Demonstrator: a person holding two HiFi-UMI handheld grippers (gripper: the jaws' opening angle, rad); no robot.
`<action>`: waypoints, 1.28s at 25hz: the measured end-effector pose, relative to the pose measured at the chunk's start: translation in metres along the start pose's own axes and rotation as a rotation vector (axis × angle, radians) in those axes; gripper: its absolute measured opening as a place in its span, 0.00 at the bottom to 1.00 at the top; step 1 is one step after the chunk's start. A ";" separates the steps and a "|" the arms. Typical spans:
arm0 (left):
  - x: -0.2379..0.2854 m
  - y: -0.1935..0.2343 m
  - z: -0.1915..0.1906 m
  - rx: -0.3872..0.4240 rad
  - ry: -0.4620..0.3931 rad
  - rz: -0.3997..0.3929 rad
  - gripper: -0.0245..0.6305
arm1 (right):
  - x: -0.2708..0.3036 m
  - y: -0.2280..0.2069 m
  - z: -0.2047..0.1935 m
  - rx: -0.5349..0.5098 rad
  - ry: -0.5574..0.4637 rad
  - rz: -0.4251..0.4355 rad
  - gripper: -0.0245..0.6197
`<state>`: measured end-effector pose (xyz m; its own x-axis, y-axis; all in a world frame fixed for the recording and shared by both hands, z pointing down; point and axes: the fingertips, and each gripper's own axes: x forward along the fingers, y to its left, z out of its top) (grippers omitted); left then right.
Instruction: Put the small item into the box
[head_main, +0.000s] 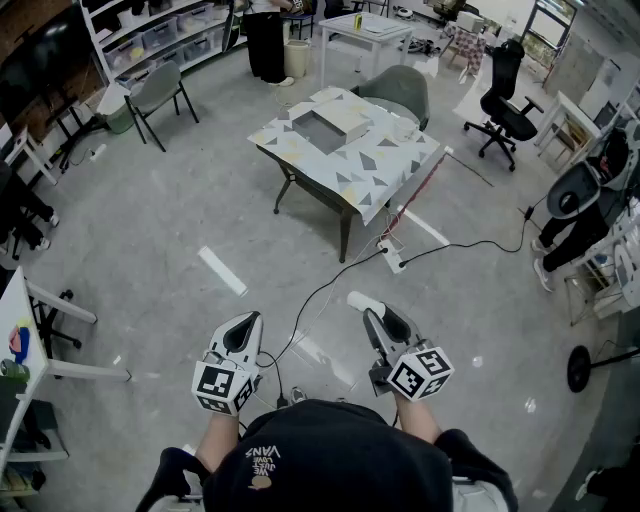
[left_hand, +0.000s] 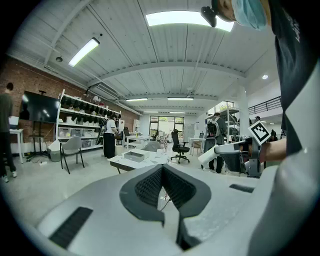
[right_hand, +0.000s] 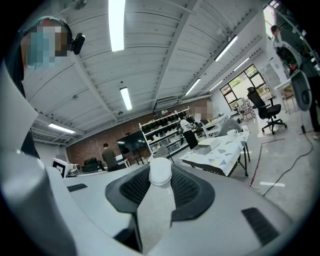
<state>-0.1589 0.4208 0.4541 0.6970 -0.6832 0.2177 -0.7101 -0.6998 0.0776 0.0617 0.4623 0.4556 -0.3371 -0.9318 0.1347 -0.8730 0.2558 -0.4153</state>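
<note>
My right gripper (head_main: 376, 318) is shut on a small white cylindrical item (head_main: 361, 300) that sticks out past its tips. In the right gripper view the item (right_hand: 159, 192) stands up between the dark pads (right_hand: 186, 189). My left gripper (head_main: 246, 327) is level with it on the left, jaws shut and empty; in the left gripper view the pads (left_hand: 150, 186) meet with nothing between them. The box (head_main: 326, 128), grey and open, lies on a patterned table (head_main: 390, 160) well ahead of both grippers, across open floor. It also shows as the box (right_hand: 202, 148) in the right gripper view.
A black cable (head_main: 330, 290) and a white power strip (head_main: 392, 260) lie on the floor between me and the table. A grey chair (head_main: 400, 88) stands behind the table, a black office chair (head_main: 505, 100) to the right, shelves (head_main: 160, 35) and a person (head_main: 266, 40) at the back.
</note>
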 end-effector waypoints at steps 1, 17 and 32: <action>0.000 0.002 -0.002 -0.001 0.003 -0.001 0.05 | 0.001 0.000 -0.002 0.003 -0.001 0.000 0.23; 0.021 0.035 -0.029 -0.050 0.046 -0.064 0.05 | 0.038 -0.005 -0.012 0.048 -0.025 -0.035 0.23; 0.193 0.098 0.023 -0.016 0.037 0.007 0.05 | 0.182 -0.120 0.061 0.021 0.005 0.058 0.23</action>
<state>-0.0919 0.2160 0.4810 0.6881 -0.6798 0.2538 -0.7167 -0.6915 0.0909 0.1268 0.2466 0.4748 -0.3885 -0.9143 0.1147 -0.8443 0.3033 -0.4417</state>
